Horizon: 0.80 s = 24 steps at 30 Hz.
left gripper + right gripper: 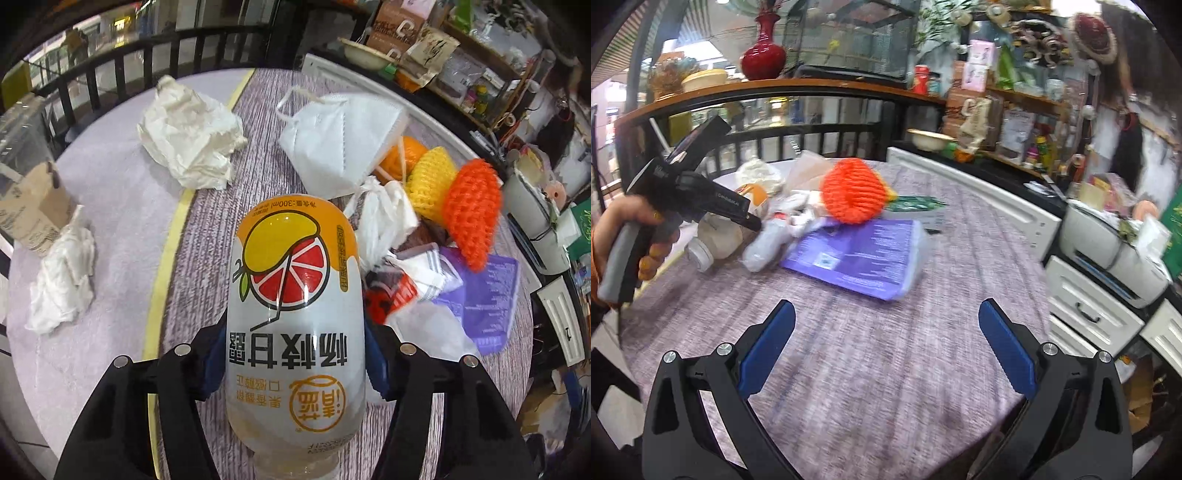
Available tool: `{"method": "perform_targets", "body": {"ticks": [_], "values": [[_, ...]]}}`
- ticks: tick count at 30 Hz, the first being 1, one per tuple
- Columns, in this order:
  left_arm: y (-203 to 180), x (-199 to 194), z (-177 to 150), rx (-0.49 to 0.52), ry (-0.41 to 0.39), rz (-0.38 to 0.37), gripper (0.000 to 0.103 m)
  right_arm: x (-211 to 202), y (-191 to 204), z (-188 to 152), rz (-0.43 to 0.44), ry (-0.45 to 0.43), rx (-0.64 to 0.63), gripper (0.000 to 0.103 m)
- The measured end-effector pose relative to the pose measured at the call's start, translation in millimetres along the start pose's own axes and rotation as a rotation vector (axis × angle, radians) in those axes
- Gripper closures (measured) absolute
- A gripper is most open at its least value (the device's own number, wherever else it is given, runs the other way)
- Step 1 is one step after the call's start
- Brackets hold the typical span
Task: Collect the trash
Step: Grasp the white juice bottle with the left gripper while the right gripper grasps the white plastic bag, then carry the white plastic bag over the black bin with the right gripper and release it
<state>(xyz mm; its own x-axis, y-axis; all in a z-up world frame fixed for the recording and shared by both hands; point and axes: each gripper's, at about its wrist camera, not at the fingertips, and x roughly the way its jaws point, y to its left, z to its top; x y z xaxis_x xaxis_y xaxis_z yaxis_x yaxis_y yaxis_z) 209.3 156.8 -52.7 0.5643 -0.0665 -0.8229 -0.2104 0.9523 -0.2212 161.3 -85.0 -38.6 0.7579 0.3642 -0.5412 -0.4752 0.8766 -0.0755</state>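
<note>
My left gripper (295,354) has its blue pads against both sides of a plastic drink bottle (295,295), so it grips the bottle. The bottle lies on the purple tablecloth (207,258) with its neck toward me. Just beside it, to the right, is a heap of trash: a white face mask (343,136), a yellow foam net (432,177), an orange foam net (472,214) and a purple packet (491,295). A crumpled white tissue (192,136) lies farther away on the left. My right gripper (886,343) is wide open, with nothing between its fingers, above a bare part of the cloth, near the purple packet.
</note>
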Motion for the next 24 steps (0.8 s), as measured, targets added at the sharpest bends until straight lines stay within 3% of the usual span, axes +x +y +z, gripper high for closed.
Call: {"method": "perform_targets", "body": {"ticks": [6,8,11,16,18,20,24], "values": [[0,-42,-24,0.039,-0.155,0.018,0.043,35,33,30,0.203,0.072,-0.003,0.008],[1,-53,-30,0.046,-0.194,0.017,0.043,54,43,35,0.253,0.123,0.02,0.02],[-3,-63,-36,0.068,-0.237,0.018,0.043,89,56,43,0.329,0.219,0.078,0.029],[-3,-66,-39,0.067,-0.273,0.015,0.042,120,74,48,0.319,0.272,0.083,0.042],[1,-65,-43,0.055,-0.27,0.001,0.042,131,76,49,0.311,0.296,0.096,0.054],[3,-62,-45,0.047,-0.263,-0.01,0.042,139,74,47,0.322,0.316,0.131,0.078],[3,-61,-52,0.05,-0.266,-0.016,0.042,138,75,42,0.335,0.31,0.133,0.093]]}}
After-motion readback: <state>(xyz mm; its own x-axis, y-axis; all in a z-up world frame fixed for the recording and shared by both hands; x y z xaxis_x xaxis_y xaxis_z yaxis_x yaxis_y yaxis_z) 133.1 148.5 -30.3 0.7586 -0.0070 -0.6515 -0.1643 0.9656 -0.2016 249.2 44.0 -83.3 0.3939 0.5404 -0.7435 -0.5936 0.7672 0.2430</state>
